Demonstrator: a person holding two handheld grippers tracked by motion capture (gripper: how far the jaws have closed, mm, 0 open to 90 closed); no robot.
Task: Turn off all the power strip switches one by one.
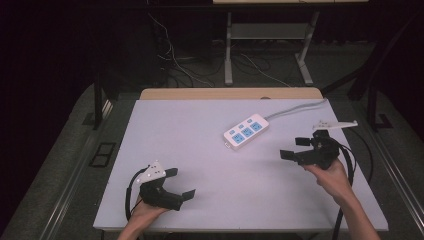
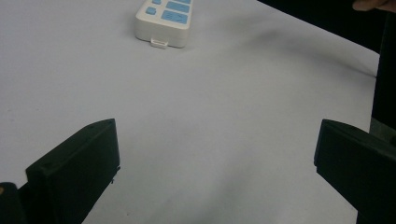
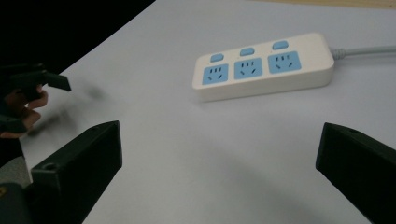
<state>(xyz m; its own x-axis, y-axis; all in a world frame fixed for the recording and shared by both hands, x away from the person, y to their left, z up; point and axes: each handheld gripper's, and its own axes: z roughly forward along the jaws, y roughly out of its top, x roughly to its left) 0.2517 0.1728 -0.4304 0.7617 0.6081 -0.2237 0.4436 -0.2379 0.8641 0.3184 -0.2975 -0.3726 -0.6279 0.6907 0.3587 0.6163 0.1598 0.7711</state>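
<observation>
I see a white desk (image 1: 200,165) with a wooden far edge, standing on grey carpet (image 1: 55,165). Beyond it the room is dark; a grey metal frame (image 1: 229,50) and loose cables (image 1: 175,60) sit on the floor.

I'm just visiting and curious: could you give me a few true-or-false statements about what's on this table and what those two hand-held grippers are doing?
1. The power strip has three blue sockets. True.
2. The left hand-held gripper is clamped on the strip. False: its jaws are open, apart from it.
3. The right hand-held gripper is open and holds nothing. True.
4. A plug sits in one socket. False: all three are free.
5. The strip lies on the white table. True.
</observation>
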